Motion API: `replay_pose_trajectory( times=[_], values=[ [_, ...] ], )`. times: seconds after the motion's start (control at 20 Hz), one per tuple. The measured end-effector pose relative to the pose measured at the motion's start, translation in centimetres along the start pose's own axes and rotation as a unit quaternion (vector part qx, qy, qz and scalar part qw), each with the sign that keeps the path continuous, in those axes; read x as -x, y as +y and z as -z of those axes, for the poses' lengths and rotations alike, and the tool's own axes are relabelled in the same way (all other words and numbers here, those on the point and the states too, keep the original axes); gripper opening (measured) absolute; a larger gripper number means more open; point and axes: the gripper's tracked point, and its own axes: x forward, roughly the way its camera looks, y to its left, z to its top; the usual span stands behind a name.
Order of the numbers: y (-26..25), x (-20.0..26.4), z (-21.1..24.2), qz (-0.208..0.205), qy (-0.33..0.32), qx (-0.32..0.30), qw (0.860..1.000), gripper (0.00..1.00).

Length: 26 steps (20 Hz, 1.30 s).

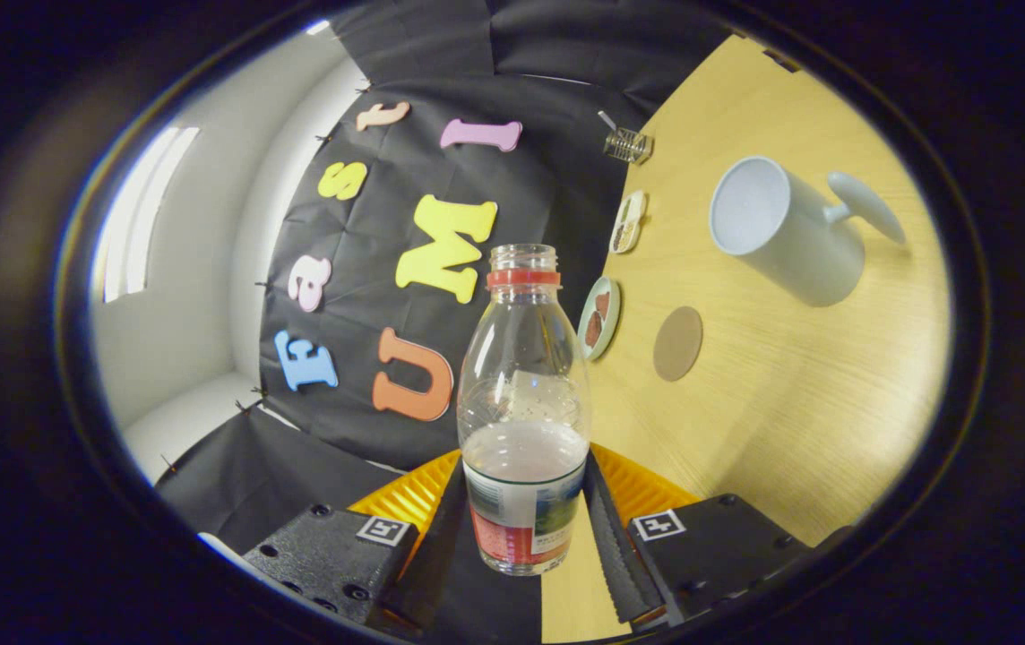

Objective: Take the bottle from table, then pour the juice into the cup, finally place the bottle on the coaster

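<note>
Gripper view, rolled so the table [790, 430] stands tilted on the right: two fingers [607, 528] press on the lower, labelled part of one clear bottle [523, 412], one on each side, holding it. The bottle has no cap, a red ring at its neck and pale liquid in its lower half. Beyond it on the table lies one round brown coaster [678, 343], with one white cup [786, 230] further off, its mouth open towards the camera. Two small dishes [600, 317] lie along the table's edge, and one small glass object [627, 143] sits farthest.
</note>
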Motion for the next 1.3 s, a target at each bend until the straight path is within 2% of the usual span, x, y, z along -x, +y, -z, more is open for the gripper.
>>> replay_pose_trajectory(
  times=[0.35,0.85,1.3],
  values=[
    [-1.0,-0.2,-1.4,0.006,-0.02,-0.079,0.997,0.75],
    [-0.7,0.1,-4.1,-0.009,-0.044,-0.167,0.985,0.75],
    [-0.2,-0.8,-5.0,-0.018,-0.046,-0.202,0.978,0.75]
  ],
)
